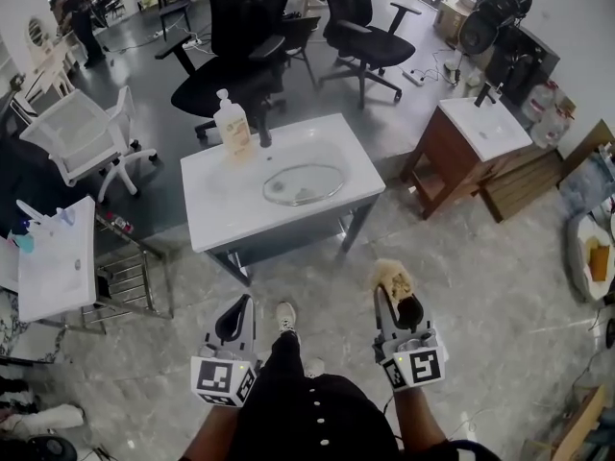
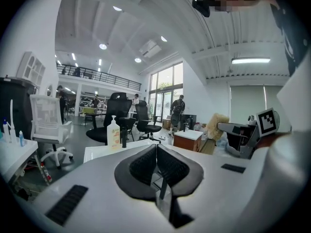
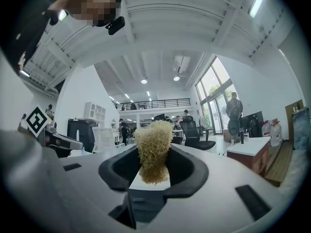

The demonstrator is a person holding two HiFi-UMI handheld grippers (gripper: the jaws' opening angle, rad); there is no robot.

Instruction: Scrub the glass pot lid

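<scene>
The glass pot lid (image 1: 304, 183) lies flat in the basin of a white sink unit (image 1: 216, 200) ahead of me. A soap bottle (image 1: 232, 123) and a dark faucet (image 1: 262, 131) stand at the basin's back edge. Both grippers are held low and near me, well short of the sink. My left gripper (image 1: 240, 311) (image 2: 156, 148) is shut with nothing between its jaws. My right gripper (image 1: 398, 296) (image 3: 154, 165) is shut on a tan, fibrous scrubber (image 1: 393, 277) (image 3: 154, 148) that sticks out past the fingertips. The left gripper view also catches the soap bottle (image 2: 113, 134) and the scrubber (image 2: 216, 125).
Black office chairs (image 1: 245, 36) stand behind the sink. A white chair (image 1: 82, 133) and a white table (image 1: 53, 257) with a wire rack (image 1: 130, 277) are at the left. A second sink on a wooden cabinet (image 1: 480, 128) is at the right. People stand far off.
</scene>
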